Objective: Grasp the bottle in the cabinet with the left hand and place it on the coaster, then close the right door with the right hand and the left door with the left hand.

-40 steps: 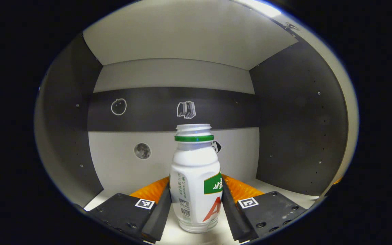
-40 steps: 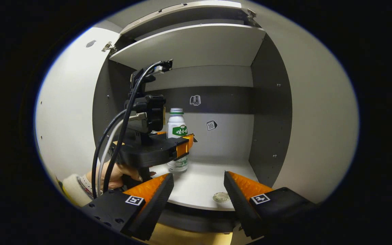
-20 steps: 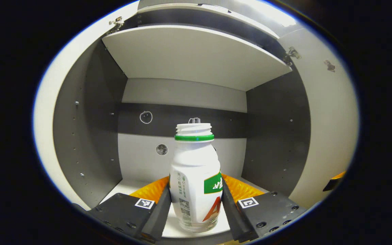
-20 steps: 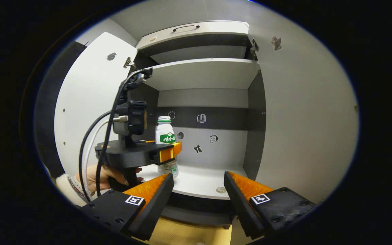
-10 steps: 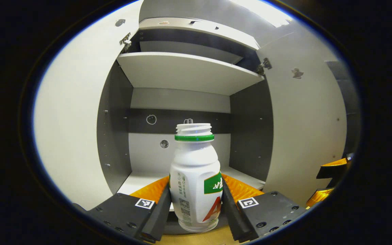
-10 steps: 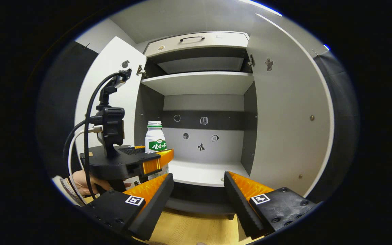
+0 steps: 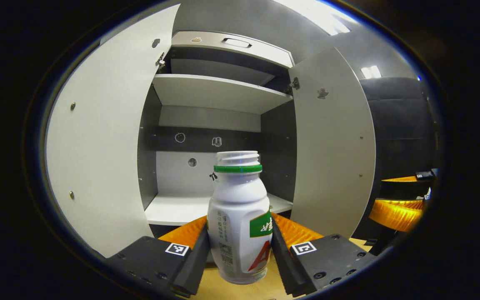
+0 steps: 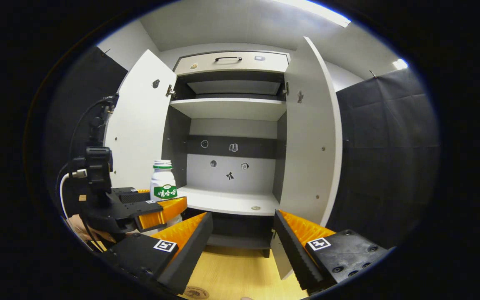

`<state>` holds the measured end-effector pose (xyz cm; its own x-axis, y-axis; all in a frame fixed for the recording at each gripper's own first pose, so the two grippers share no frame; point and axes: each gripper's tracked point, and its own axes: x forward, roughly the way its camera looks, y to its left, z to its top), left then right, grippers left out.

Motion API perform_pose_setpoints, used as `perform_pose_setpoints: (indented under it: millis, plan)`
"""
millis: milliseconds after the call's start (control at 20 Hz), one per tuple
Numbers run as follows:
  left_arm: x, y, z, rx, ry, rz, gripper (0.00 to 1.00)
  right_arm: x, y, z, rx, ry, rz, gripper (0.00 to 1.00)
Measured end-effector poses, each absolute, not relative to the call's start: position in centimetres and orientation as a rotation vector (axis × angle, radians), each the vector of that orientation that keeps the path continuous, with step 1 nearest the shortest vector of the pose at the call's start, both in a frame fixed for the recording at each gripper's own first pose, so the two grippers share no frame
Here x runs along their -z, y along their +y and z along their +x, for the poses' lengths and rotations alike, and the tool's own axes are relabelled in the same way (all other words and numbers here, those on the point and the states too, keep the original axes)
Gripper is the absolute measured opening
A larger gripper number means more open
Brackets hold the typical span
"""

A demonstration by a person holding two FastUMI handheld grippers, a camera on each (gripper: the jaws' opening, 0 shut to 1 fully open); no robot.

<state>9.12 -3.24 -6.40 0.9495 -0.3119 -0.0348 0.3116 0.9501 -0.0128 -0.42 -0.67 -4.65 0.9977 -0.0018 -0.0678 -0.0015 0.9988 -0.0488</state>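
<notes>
- Wooden desk (image 8: 240, 277) runs out in front of the cabinet (image 8: 229, 109), and both doors hang wide open, so you've got free air between them.
- Your left gripper (image 7: 238, 250) has both fingers pressed on the lower body of the bottle (image 7: 239, 216), upright, neck well above the pads. That low grip makes sense: it keeps the base free to set down flat.
- Bottle is out past the front edge of the cabinet's bottom shelf (image 8: 227, 202), over the desk, near the left door (image 7: 106, 137).
- Your right gripper (image 8: 242, 246) is holding nothing, fingers spread wide, parked facing the opening and just inside the right door (image 8: 311, 137), probably waiting its turn.
- A round thing at the desk's near edge might be the coaster (image 8: 195, 292), but it's cut off, so can't say for sure.
- Watch the left door's edge when you swing down.
</notes>
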Motion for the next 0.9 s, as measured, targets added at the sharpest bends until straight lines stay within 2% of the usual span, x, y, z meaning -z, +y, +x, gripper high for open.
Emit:
perform_pose_setpoints:
  millis: [50,300,350,400,900]
  plan:
    - [6.9,-3.9,8.5,0.331,0.035,-0.012,0.75,4.7,-1.0,-0.6,0.005,0.066,-0.057,0.98]
    - [10.8,-6.0,6.1,0.369,0.056,-0.012,0.75,6.7,-3.8,-0.5,0.059,0.104,-0.048,0.98]
    - [11.7,-6.2,5.8,0.362,0.063,-0.012,0.75,7.0,-4.2,-0.5,0.060,0.109,-0.041,0.95]
    - [12.7,-6.5,5.4,0.362,0.069,-0.015,0.75,7.3,-4.6,-0.4,0.057,0.112,-0.040,0.98]
    - [25.7,-7.4,1.8,0.263,0.138,0.022,0.75,13.6,-5.6,1.4,-0.048,0.146,-0.069,0.98]
